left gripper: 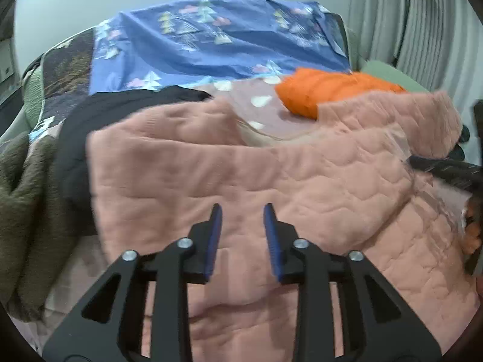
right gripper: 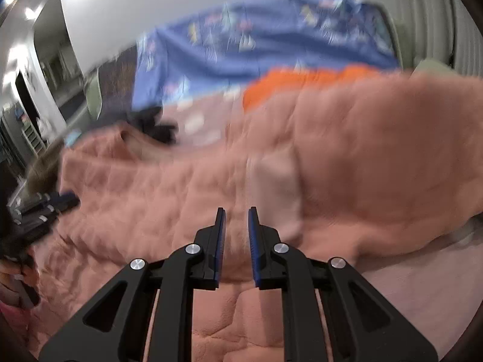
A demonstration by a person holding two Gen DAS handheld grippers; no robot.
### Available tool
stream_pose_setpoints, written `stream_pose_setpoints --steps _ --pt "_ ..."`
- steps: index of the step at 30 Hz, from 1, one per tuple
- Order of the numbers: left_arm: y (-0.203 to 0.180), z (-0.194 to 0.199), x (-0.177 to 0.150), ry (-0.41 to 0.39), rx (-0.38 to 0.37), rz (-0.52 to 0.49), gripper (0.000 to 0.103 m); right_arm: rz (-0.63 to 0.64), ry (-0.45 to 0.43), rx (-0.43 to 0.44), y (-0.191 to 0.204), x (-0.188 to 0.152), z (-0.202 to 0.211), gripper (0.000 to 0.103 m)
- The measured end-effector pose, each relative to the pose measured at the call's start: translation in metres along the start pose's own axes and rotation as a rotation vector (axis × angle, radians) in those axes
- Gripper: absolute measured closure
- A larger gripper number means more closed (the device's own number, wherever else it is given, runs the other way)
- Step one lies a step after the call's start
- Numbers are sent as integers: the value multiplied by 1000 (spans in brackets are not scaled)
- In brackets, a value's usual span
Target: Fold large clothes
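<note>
A large pink quilted garment [left gripper: 271, 166] lies spread on the bed, its right part folded over toward the middle. It fills the right wrist view [right gripper: 347, 150], which is blurred. My left gripper [left gripper: 243, 211] is open and empty just above the garment's near part. My right gripper [right gripper: 237, 214] is open with a narrow gap and holds nothing, above the garment's lower edge. The right gripper also shows at the right edge of the left wrist view [left gripper: 446, 169], and the left gripper at the left edge of the right wrist view [right gripper: 45, 205].
An orange puffy garment [left gripper: 326, 90] lies behind the pink one. A blue patterned sheet [left gripper: 217, 45] covers the bed's far part. A black garment [left gripper: 99, 114] and an olive fleece [left gripper: 24, 196] lie to the left. A grey curtain [left gripper: 416, 30] hangs at the right.
</note>
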State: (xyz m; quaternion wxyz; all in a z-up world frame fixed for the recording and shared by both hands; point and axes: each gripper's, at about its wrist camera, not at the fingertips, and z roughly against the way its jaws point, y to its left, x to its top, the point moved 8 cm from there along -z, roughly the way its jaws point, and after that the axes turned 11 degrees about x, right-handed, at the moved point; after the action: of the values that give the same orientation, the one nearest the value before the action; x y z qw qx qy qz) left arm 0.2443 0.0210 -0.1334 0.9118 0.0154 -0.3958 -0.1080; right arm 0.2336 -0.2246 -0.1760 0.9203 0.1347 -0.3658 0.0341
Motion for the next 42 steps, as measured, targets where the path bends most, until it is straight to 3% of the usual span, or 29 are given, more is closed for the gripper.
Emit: stream_pose_setpoints --steps 1,3,5,7,9,10,14,17,19,21,25,26,27,29,32,36,42 --pt "-8 -13 -7 34 25 -27 61 -11 25 -13 -6 -8 -14 89" --pt "-19 -41 -26 58 98 -93 56 -33 -15 24 -6 -10 -7 88" --pt "-21 -42 -29 25 128 -110 55 -41 -50 67 -4 -5 15 86" --pt "-21 -38 -25 13 130 -111 55 -54 -164 109 -15 7 60 82" --pt "-20 -38 -25 12 117 -101 55 -100 -281 87 -49 19 105 63" --pt "-18 -37 -24 12 104 -91 55 -146 -345 49 -78 26 130 59" --pt "-17 -24 -19 -12 59 -59 51 -401 -502 -129 -205 35 194 56" --pt "-17 -9 -12 -31 34 -48 51 -654 -593 -91 -288 32 215 56" --pt "-14 0 -1 -51 21 -26 51 -708 -602 -40 -305 35 212 47" --pt "-9 3 7 -56 17 3 51 -728 -578 -46 -312 40 202 29" --pt "-5 -4 4 -23 16 15 50 -774 -558 -15 -322 39 186 31" --pt "-5 -7 1 -10 7 20 49 -761 -564 -31 -320 36 189 52" --pt "-4 -10 -3 5 4 26 49 -747 -562 -70 -324 39 190 81" --pt "-2 -12 -10 19 6 35 49 -715 -584 -134 -320 33 204 92" --pt "1 -10 -12 17 -2 49 49 -627 -640 -152 -289 46 228 94" --pt "6 -1 -6 -8 -15 78 47 -479 -710 -41 -225 78 251 94" --pt "20 26 5 -69 -19 121 39 -28 -698 147 -28 121 244 94"
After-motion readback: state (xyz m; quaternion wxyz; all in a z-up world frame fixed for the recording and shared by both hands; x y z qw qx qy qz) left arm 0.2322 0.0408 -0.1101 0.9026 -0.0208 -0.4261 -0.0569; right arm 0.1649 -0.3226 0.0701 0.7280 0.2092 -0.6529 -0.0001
